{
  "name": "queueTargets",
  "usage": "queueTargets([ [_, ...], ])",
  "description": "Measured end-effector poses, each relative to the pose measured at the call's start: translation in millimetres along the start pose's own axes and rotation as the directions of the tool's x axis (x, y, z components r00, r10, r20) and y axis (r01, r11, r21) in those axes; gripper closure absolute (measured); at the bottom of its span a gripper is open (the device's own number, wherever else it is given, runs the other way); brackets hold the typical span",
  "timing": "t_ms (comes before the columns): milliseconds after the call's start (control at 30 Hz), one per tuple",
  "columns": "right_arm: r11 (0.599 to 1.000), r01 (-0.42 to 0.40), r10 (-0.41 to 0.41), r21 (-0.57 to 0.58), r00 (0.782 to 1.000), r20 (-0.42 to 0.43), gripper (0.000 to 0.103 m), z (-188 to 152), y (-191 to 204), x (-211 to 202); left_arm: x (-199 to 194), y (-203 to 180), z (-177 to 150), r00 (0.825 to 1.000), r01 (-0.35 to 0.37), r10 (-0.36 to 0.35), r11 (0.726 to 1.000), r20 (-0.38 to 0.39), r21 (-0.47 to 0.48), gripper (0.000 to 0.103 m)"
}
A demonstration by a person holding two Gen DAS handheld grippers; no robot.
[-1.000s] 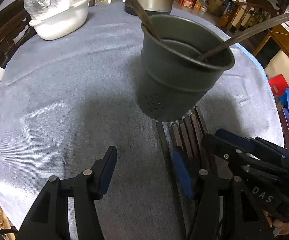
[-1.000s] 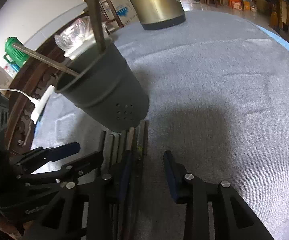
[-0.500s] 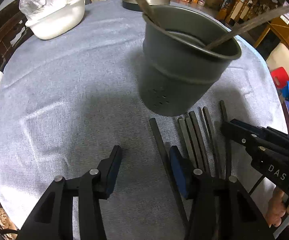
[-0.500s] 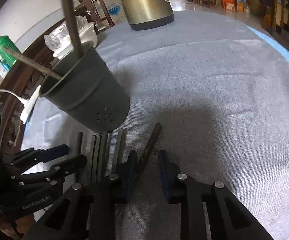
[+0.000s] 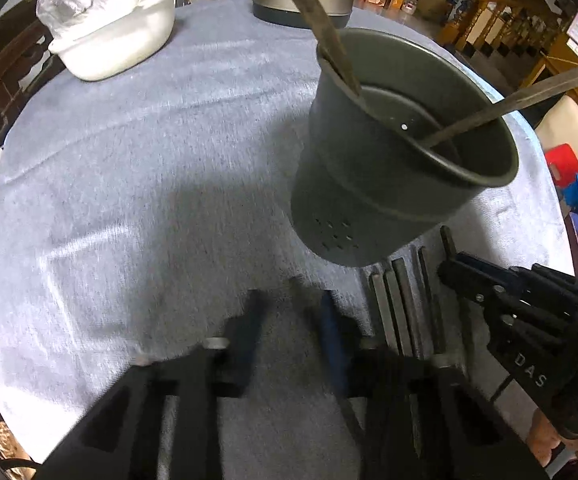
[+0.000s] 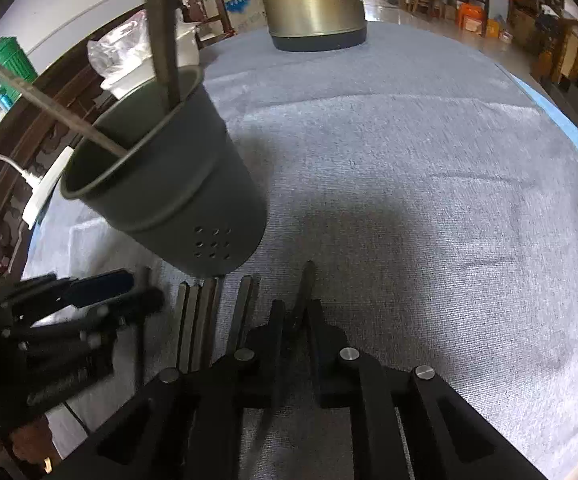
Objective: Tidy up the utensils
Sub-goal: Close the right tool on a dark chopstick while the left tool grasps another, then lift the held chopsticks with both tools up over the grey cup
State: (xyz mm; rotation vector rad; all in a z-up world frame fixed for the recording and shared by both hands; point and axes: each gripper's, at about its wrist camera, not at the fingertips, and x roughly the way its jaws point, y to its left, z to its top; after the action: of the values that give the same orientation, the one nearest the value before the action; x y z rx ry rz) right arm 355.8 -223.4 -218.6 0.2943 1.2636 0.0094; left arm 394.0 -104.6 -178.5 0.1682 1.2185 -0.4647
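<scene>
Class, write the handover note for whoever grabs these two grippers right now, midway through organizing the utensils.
Right gripper: shut on one chopstick lying on the cloth.
Left gripper: jaws just closing around the end chopstick; blur hides whether it grips.
Holder: upright, two chopsticks inside.
Done: those two.
Left: the loose chopsticks in front of the holder, including both being picked.

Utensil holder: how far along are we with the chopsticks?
Done: two chopsticks stand in the holder. In hand: right gripper shut on one loose stick; on the left gripper the fingers have just been closing around another stick, not clearly pinching yet. Left: several more sticks lie on the cloth by the holder.
</scene>
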Motion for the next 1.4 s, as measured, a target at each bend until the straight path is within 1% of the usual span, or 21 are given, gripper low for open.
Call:
queueTargets([
  [67,1.0,-0.009,0.009,0.001,1.0,0.009,0.096,-1,-1,-3,0,2,3,1.0,0.023,-0.023,1.0,-0.002,-0.01,0.09],
  [200,0.999,-0.049,0.05,-0.012,0.996,0.068,0.096,-5,1,-25,-6,11,1,0.998,0.057,-0.057,0.998,0.009,-0.03,0.096],
  [367,0.994,-0.086,0.096,-0.063,0.98,0.175,0.096,-13,7,-65,-35,23,-3,0.993,0.081,-0.077,0.996,0.093,-0.042,0.096],
  [467,0.988,-0.118,0.14,-0.1,0.955,0.261,0.096,-17,11,-90,-62,21,-4,0.985,0.093,-0.085,0.995,0.153,-0.043,0.096],
  [533,0.982,-0.14,0.175,-0.128,0.93,0.324,0.096,-19,15,-107,-82,20,-5,0.976,0.097,-0.087,0.994,0.2,-0.045,0.096],
  [600,0.976,-0.161,0.207,-0.15,0.9,0.384,0.096,-21,16,-120,-109,17,-7,0.959,0.105,-0.09,0.994,0.27,-0.041,0.096],
  [633,0.972,-0.171,0.223,-0.16,0.88,0.419,0.096,-23,16,-129,-121,16,-8,0.951,0.107,-0.091,0.993,0.294,-0.039,0.096],
  [700,0.967,-0.186,0.247,-0.173,0.845,0.474,0.096,-27,17,-143,-144,12,-9,0.929,0.105,-0.086,0.994,0.359,-0.032,0.096],
  [733,0.965,-0.193,0.256,-0.175,0.829,0.497,0.096,-28,18,-150,-154,12,-10,0.917,0.103,-0.084,0.994,0.39,-0.028,0.096],
  [767,0.964,-0.201,0.265,-0.177,0.813,0.519,0.096,-29,18,-156,-168,12,-11,0.898,0.098,-0.079,0.995,0.432,-0.022,0.096],
  [800,0.962,-0.207,0.271,-0.179,0.798,0.538,0.096,-30,19,-162,-176,7,-13,0.886,0.093,-0.074,0.996,0.457,-0.019,0.096],
  [867,0.961,-0.211,0.277,-0.179,0.774,0.569,0.096,-32,20,-174,-197,2,-17,0.854,0.077,-0.061,0.997,0.517,-0.009,0.096],
  [900,0.96,-0.216,0.281,-0.18,0.759,0.588,0.096,-31,21,-178,-206,0,-16,0.839,0.071,-0.058,0.997,0.541,-0.004,0.096],
  [933,0.96,-0.216,0.281,-0.179,0.743,0.608,0.096,-30,22,-182,-213,-5,-24,0.829,0.068,-0.055,0.998,0.556,-0.001,0.096],
  [967,0.96,-0.215,0.281,-0.181,0.728,0.626,0.096,-28,24,-185,-222,-6,-25,0.813,0.063,-0.052,0.998,0.58,0.002,0.096],
  [1000,0.96,-0.211,0.279,-0.183,0.712,0.644,0.096,-26,27,-190,-228,-8,-28,0.804,0.063,-0.052,0.998,0.592,0.002,0.096],
  [1033,0.961,-0.208,0.278,-0.185,0.703,0.655,0.096,-24,28,-193,-230,-10,-26,0.798,0.067,-0.055,0.998,0.6,0.002,0.096],
  [1100,0.962,-0.197,0.272,-0.188,0.675,0.686,0.096,-18,33,-201,-239,-10,-24,0.777,0.077,-0.06,0.997,0.627,0.001,0.096],
  [1200,0.963,-0.195,0.269,-0.187,0.623,0.734,0.096,-9,37,-219,-260,-9,-19,0.727,0.082,-0.059,0.997,0.684,-0.001,0.096],
  [1267,0.963,-0.195,0.267,-0.187,0.591,0.761,0.096,0,41,-229,-272,-12,-13,0.707,0.082,-0.064,0.997,0.704,0.009,0.096],
  [1400,0.968,-0.172,0.247,-0.182,0.543,0.802,0.096,15,50,-244,-287,-15,-4,0.673,0.072,-0.065,0.997,0.737,0.022,0.096],
])
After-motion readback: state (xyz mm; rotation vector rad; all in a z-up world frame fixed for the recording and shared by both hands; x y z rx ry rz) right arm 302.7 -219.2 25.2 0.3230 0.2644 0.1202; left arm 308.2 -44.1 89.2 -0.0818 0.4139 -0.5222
